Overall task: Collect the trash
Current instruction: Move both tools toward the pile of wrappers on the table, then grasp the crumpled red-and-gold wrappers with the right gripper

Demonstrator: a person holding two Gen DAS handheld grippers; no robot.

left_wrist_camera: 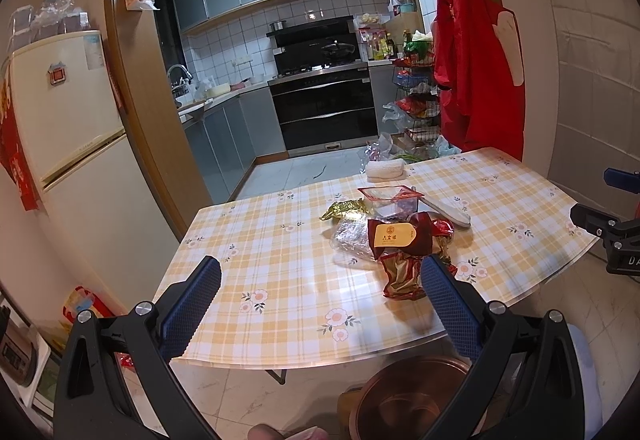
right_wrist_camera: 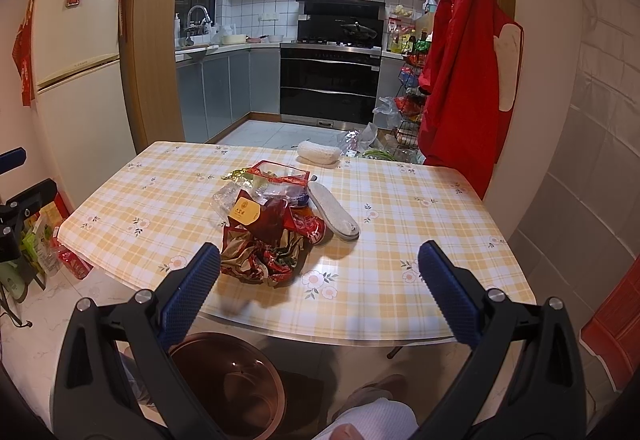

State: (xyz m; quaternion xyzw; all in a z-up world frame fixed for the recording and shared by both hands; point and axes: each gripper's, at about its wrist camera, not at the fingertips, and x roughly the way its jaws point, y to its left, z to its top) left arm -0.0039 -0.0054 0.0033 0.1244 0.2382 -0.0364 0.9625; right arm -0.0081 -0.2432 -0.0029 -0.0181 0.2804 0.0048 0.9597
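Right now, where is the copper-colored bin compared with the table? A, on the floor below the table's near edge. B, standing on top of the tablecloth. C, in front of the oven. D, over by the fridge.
A: the bin sits on the floor tiles just under the near edge of the table, below both open grippers, with the wrapper pile up on top.

Wrappers (right_wrist_camera: 268, 228) heaped mid-table (right_wrist_camera: 420, 292) — a flat case (right_wrist_camera: 334, 213) just right, a rolled towel (right_wrist_camera: 318, 152) behind, a bin (right_wrist_camera: 228, 380) below the near edge.

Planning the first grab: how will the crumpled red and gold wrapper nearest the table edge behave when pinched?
The wrapper looks like thin crinkled foil, so probably light and floppy. It may crush flat and slip between the pads, and could drag neighbouring wrappers along.
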